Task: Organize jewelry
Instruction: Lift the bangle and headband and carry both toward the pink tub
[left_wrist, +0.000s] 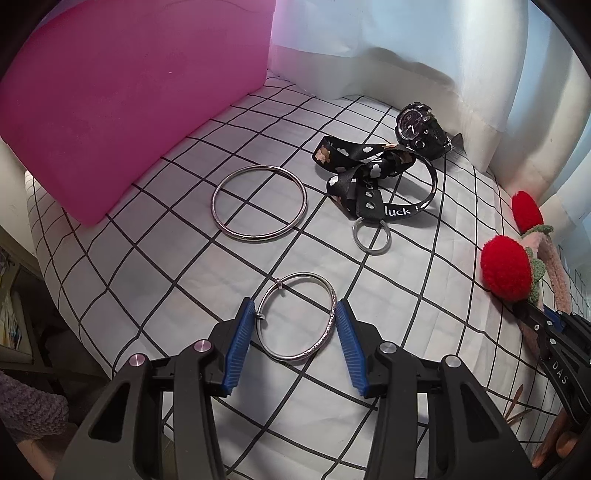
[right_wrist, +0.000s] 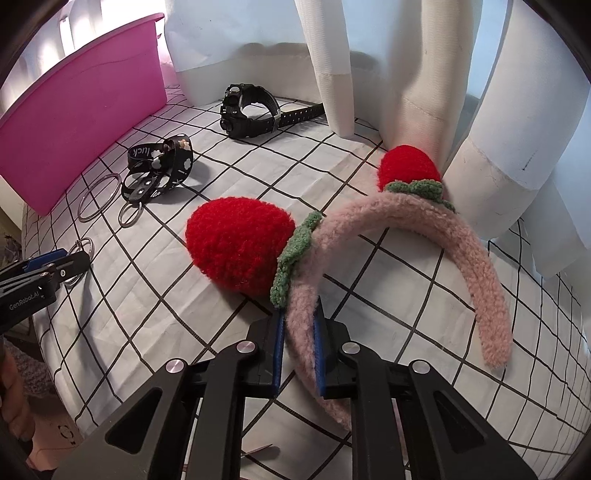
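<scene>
My left gripper (left_wrist: 295, 310) is open, its blue pads on either side of a thin silver bangle (left_wrist: 295, 317) that lies on the checked cloth. A larger silver bangle (left_wrist: 259, 204) lies further ahead. A black lanyard (left_wrist: 373, 173) with a key ring and a black watch (left_wrist: 421, 127) lie beyond. My right gripper (right_wrist: 299, 314) is shut on the pink fuzzy headband (right_wrist: 406, 218) with two red strawberry pompoms (right_wrist: 236, 247). The headband rests on the cloth. A pink bin (left_wrist: 122, 99) stands at the left.
White curtains (right_wrist: 424, 74) hang along the far and right side of the table. The checked tablecloth (left_wrist: 184, 266) ends at an edge on the left. The pink bin also shows in the right wrist view (right_wrist: 81, 118).
</scene>
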